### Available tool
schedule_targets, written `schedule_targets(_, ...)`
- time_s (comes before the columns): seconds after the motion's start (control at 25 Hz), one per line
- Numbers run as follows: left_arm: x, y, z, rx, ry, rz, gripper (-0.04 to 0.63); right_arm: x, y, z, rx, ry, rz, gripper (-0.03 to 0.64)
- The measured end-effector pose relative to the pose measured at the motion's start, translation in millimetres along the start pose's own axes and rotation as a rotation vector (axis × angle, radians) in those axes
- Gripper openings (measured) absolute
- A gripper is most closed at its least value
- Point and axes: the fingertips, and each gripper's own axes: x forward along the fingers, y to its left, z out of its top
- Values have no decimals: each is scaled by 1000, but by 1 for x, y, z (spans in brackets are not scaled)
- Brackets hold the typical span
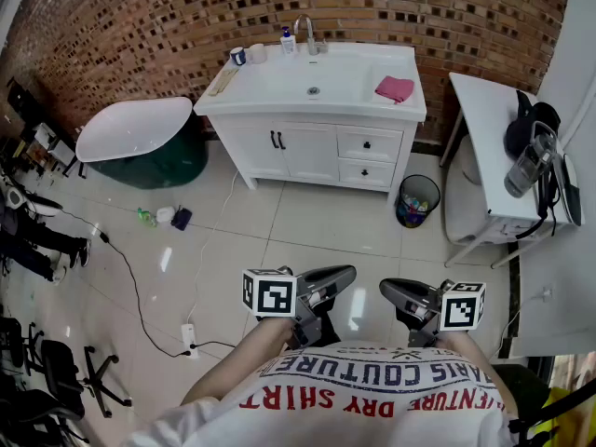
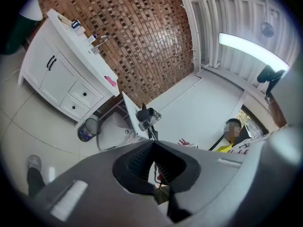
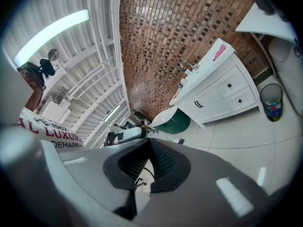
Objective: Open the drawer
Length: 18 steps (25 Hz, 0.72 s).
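White lettered T-shirt, grey left gripper, right gripper

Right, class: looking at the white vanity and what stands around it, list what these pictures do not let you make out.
- Inside of the two drawers: head view, the shut fronts hide it.
- Label on the bottle by the tap: head view, too small.
- Contents of the waste bin: head view, too small to name.

White vanity on a red-brown speckled brick wall.
Black knobs on white drawers; pink cloth at the top's right edge; dark green tub, white-rimmed; pale floor.
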Motion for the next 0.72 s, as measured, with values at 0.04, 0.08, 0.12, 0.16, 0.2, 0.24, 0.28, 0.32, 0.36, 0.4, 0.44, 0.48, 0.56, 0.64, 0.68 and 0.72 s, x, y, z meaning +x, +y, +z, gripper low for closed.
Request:
schedule_targets(0.04,3,12,9,-4,-2,-1,-15,8,-10,7,1,2,-3,6)
schedule_targets(0.08,6,23,19,-9,-4,-2,-15,15,-20,15,3,4,-6,6)
schedule_targets(0.12,9,36,29,-14,-5,-3,-15,24,-31,24,5,6,-9,6)
schedule_targets(0.16,11,48,40,-20,-5,-3,-15,33,-41,33,9,8,-14,6)
schedule_targets(0.2,13,62,52,-29,-5,-3,-15,44,-52,43,15,9,-18,6)
schedule_targets(0.24,15,76,66,-39,-3,-3,-15,56,-62,54,23,9,-23,6)
schedule_targets(0.28,15,91,81,-49,-1,0,-15,70,-73,66,32,10,-28,6)
schedule_targets(0.32,15,107,98,-58,3,5,-15,85,-82,79,43,11,-34,6)
schedule_targets(0.36,14,124,114,-66,9,12,-15,101,-92,91,52,14,-39,6)
schedule_targets(0.4,14,142,132,-73,15,18,-15,118,-103,104,61,18,-45,6)
schedule_targets(0.44,13,158,150,-81,20,22,-15,134,-114,118,70,20,-50,6)
schedule_targets(0.48,13,174,170,-88,26,24,-15,151,-124,132,80,20,-57,6)
schedule_targets(0.56,11,204,210,-94,41,24,-15,185,-144,163,101,14,-70,6)
schedule_targets(0.64,7,236,250,-91,62,34,-15,220,-162,194,112,6,-82,6)
schedule_targets(0.68,5,251,268,-91,71,38,-15,237,-170,209,114,4,-87,6)
schedule_targets(0.72,3,266,285,-94,79,43,-15,253,-178,223,115,2,-92,6)
